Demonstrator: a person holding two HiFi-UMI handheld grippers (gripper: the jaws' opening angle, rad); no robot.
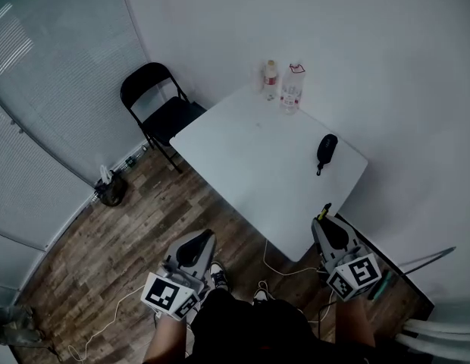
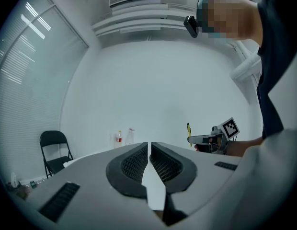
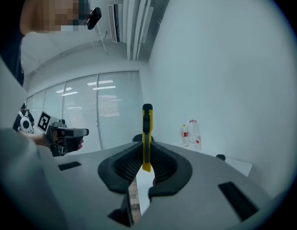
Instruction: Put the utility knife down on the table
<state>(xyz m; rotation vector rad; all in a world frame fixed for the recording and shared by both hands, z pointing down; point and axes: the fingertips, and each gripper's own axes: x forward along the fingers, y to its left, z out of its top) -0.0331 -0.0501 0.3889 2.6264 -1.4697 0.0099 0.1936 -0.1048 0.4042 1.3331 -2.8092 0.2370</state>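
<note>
A yellow utility knife (image 3: pixel 147 133) stands upright between the jaws of my right gripper (image 3: pixel 147 150), which is shut on it. In the head view the knife (image 1: pixel 324 212) pokes out of the right gripper (image 1: pixel 326 226) just off the near corner of the white table (image 1: pixel 250 165). My left gripper (image 1: pixel 203 240) hangs over the wooden floor, left of the table. Its jaws are pressed together with nothing between them (image 2: pixel 149 153). The left gripper view also catches the knife (image 2: pixel 188 130) held up in the right gripper (image 2: pixel 199 139).
Two bottles (image 1: pixel 283 86) stand at the table's far corner and a small black pouch (image 1: pixel 326 149) lies near its right edge. A black folding chair (image 1: pixel 161 108) stands left of the table. A cable (image 1: pixel 288 268) trails across the floor.
</note>
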